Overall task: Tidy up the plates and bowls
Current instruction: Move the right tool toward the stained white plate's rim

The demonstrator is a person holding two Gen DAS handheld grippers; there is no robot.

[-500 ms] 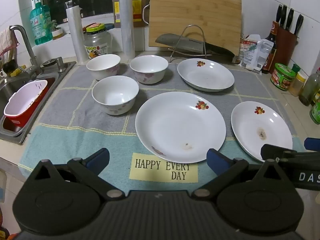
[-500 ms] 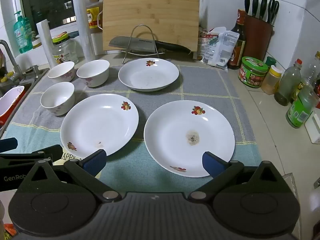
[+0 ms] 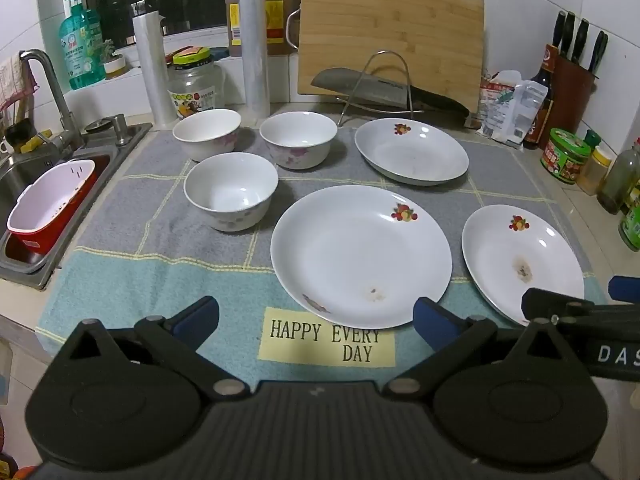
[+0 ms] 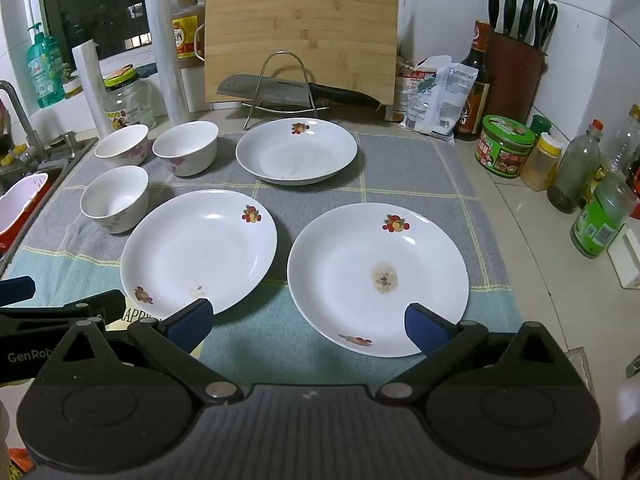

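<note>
Nothing is stacked yet, so the first pick looks to be a plate. The way to do it well, I'd judge, is to come in low and catch one rim edge between the fingers, since these shallow plates lie flat on the towel (image 4: 400,168) and could slide or chip.

The right gripper (image 4: 308,322) is spread wide and holds nothing; the near right plate (image 4: 378,276) lies just ahead, its near rim between the two fingertips.

The left gripper (image 3: 316,316) is equally wide and empty, with the middle plate (image 3: 360,254) just beyond it.

The far plate (image 3: 412,150) sits behind, and three bowls (image 3: 230,190) cluster at the far left, apart from the plates.
</note>
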